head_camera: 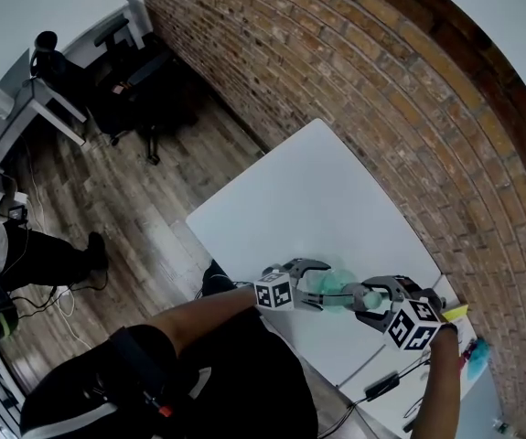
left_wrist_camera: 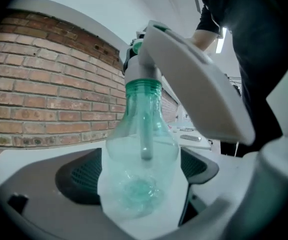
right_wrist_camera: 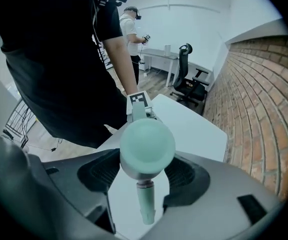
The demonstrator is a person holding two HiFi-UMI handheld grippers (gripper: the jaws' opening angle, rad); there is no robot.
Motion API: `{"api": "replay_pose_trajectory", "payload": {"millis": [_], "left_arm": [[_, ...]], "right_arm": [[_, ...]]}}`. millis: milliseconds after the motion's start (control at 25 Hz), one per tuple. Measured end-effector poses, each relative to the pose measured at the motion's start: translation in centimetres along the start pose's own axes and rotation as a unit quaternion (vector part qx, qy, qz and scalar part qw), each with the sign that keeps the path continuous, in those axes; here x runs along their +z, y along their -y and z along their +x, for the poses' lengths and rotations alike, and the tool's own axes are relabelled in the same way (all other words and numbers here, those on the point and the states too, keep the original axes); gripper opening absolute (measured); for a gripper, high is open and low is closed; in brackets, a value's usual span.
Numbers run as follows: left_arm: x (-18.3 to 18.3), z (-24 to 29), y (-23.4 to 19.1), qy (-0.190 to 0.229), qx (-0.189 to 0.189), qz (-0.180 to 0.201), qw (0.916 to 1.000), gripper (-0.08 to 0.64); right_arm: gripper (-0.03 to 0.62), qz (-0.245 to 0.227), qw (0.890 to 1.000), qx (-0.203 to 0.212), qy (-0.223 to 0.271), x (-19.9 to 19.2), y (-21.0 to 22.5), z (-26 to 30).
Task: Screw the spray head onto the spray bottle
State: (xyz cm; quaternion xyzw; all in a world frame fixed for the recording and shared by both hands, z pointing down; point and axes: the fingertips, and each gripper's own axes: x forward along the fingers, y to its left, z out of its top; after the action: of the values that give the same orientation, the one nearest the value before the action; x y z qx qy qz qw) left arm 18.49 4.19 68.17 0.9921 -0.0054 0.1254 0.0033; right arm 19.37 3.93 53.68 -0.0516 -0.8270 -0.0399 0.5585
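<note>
The left gripper [head_camera: 310,284] has its jaws closed snugly on the lower body of the one clear green spray bottle [left_wrist_camera: 141,149], which it holds off the single white table [head_camera: 317,190] with the neck pointing toward the other claw. The one spray head [left_wrist_camera: 141,76] sits on that neck, its tube reaching down inside the bottle. The right gripper [right_wrist_camera: 146,178] is closed to a narrow gap, both pads pressing the spray head's rounded green cap. There are two grippers, one bottle and one head.
</note>
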Motion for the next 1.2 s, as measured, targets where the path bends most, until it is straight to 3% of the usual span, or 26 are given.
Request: {"api": "replay_pose_trajectory", "payload": {"millis": [120, 240, 480, 560, 720, 800, 1000, 1200], "left_arm": [[0.3, 0.2, -0.2, -0.002, -0.003, 0.004, 1.0, 0.491], [0.3, 0.2, 0.0, -0.007, -0.005, 0.008, 0.9999, 0.49], [0.4, 0.3, 0.3, -0.013, 0.002, 0.01, 0.9999, 0.472], [0.3, 0.3, 0.3, -0.017, 0.005, 0.012, 0.9998, 0.472], [0.1, 0.3, 0.4, -0.02, 0.01, 0.014, 0.9996, 0.472], [0.1, 0.2, 0.4, -0.022, 0.013, 0.013, 0.9996, 0.472], [0.6, 0.3, 0.4, -0.019, 0.016, 0.017, 0.9995, 0.472], [1.3, 0.5, 0.4, -0.009, 0.025, 0.017, 0.9995, 0.472]], "right_arm": [[0.268, 0.012, 1.0, 0.003, 0.012, 0.0, 0.0, 0.0], [0.268, 0.074, 0.997, -0.01, 0.026, 0.3, 0.3, -0.2], [0.268, 0.15, 0.983, -0.088, 0.051, 0.8, 0.7, -1.9], [0.268, 0.202, 0.971, -0.12, 0.053, 0.3, 0.8, -2.8], [0.268, 0.317, 0.933, -0.151, 0.081, 0.8, 1.1, -3.2], [0.268, 0.335, 0.926, -0.159, 0.071, 0.9, 1.7, -2.7], [0.268, 0.299, 0.943, -0.144, 0.023, 1.1, 1.8, -1.7], [0.264, 0.195, 0.973, -0.121, -0.032, 0.0, 0.9, -0.8]]}}
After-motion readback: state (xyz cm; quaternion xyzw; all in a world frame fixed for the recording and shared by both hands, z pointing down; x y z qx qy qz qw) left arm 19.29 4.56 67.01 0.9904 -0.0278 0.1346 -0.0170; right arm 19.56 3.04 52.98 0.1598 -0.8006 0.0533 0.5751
